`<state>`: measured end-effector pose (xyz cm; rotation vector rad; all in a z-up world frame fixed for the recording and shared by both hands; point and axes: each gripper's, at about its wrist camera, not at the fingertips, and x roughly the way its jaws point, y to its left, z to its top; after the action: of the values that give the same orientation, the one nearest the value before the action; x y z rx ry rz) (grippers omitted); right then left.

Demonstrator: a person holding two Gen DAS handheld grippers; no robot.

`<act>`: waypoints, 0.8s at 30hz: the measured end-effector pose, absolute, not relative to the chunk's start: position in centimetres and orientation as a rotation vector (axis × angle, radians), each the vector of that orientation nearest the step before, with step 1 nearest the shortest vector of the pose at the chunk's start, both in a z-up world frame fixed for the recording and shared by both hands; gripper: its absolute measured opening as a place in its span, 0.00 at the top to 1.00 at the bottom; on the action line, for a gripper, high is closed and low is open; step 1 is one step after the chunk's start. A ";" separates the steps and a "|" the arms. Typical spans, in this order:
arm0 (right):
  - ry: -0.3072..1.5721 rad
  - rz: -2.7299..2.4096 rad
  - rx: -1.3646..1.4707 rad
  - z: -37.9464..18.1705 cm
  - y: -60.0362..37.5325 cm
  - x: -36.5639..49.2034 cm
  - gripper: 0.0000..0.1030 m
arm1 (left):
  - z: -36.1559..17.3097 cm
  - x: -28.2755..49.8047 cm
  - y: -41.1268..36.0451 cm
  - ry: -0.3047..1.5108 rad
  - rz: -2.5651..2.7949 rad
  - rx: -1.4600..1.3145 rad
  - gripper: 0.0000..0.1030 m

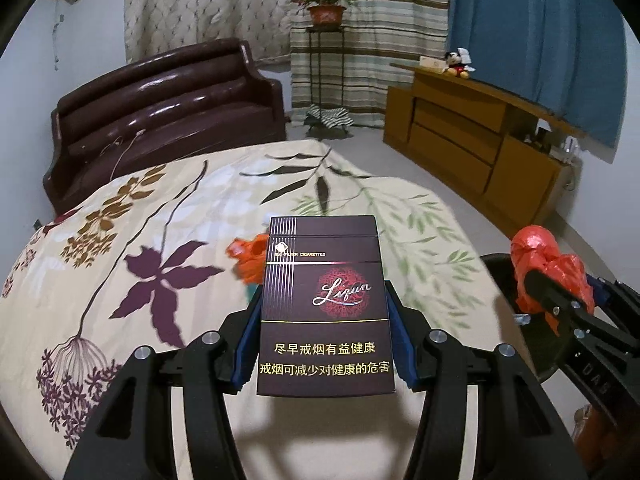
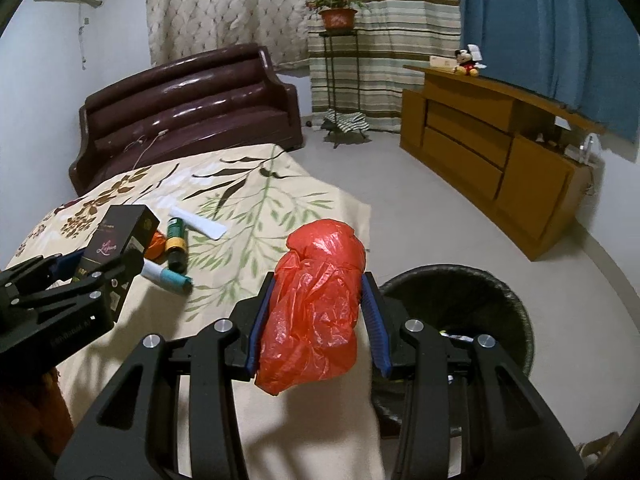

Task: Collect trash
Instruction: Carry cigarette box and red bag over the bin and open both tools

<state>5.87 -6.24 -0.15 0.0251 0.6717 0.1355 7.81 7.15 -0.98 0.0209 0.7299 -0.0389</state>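
Observation:
My left gripper [image 1: 325,308] is shut on a dark cigarette pack [image 1: 325,304], held upright above the floral tablecloth [image 1: 120,216]; the pack also shows in the right wrist view [image 2: 118,236]. My right gripper [image 2: 318,312] is shut on a crumpled red plastic bag [image 2: 316,304], held above the table's right edge, next to a black trash bin [image 2: 472,300]. The bag shows in the left wrist view [image 1: 548,268] too. On the cloth lie a green bottle [image 2: 176,244], a white-and-teal tube [image 2: 168,276], a white paper strip [image 2: 200,222] and an orange wrapper [image 1: 250,256].
A dark brown leather sofa [image 2: 188,108] stands behind the table. A wooden cabinet [image 2: 488,152] with a Mickey toy [image 2: 466,62] runs along the right wall. A potted plant [image 2: 338,14] on a metal stand is by the curtains. Grey floor lies between.

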 end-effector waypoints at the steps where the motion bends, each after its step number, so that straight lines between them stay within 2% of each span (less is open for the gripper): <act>1: 0.668 0.125 0.025 0.0 -6.7 5.8 0.61 | -0.8 7.9 6.7 0.725 -0.050 0.023 0.47; 24: 0.612 -0.129 0.061 0.3 -17.7 5.3 0.61 | -0.6 10.3 -5.3 0.642 -0.274 0.123 0.47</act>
<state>5.29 -17.74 0.35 0.0610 0.6123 -0.1290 10.29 -5.29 -0.59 0.1229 0.6418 -0.2736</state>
